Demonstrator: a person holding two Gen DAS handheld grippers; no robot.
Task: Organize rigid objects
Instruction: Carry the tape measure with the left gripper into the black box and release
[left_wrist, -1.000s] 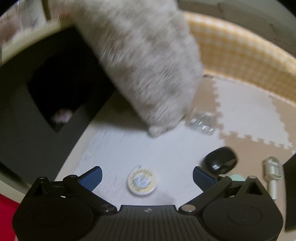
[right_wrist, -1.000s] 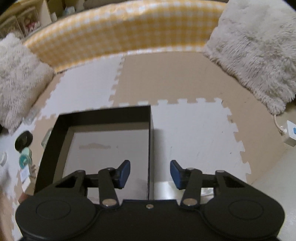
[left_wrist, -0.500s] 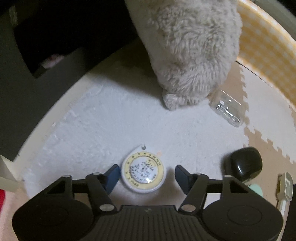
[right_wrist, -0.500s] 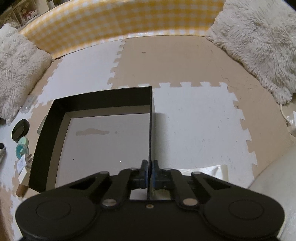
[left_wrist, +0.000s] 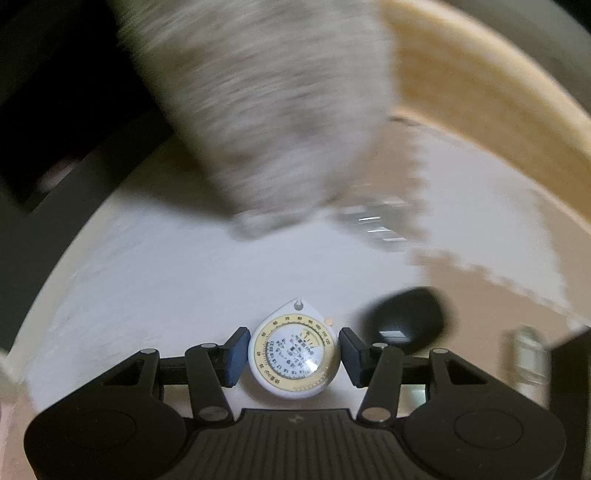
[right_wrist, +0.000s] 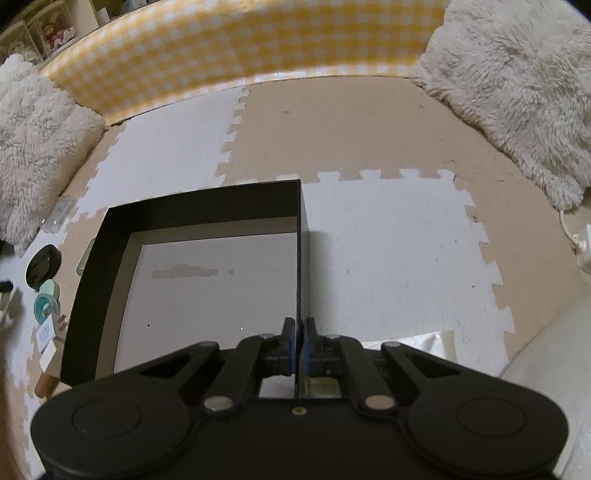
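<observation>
In the left wrist view my left gripper (left_wrist: 293, 350) is shut on a white teardrop-shaped tape measure (left_wrist: 293, 354) with a yellow dial, its blue pads against both sides, just above the white foam mat. A black oval case (left_wrist: 406, 319) lies to its right. In the right wrist view my right gripper (right_wrist: 298, 345) is shut on the right wall of an open black box (right_wrist: 300, 236) with a pale empty floor. Left of the box lie the black oval case (right_wrist: 43, 266), two teal rings (right_wrist: 46, 299) and small white items (right_wrist: 46, 341).
A fluffy grey cushion (left_wrist: 266, 110) lies ahead of the left gripper, with a clear plastic case (left_wrist: 376, 221) at its foot. A second cushion (right_wrist: 517, 92) is at the right. A yellow checked wall (right_wrist: 240, 48) borders the puzzle mat (right_wrist: 388, 240). A white plug (right_wrist: 583, 243) is at the far right.
My left gripper closed in on the tape measure and now grips it; the view is blurred by motion. My right gripper shut on the box wall half a second ago and stays there.
</observation>
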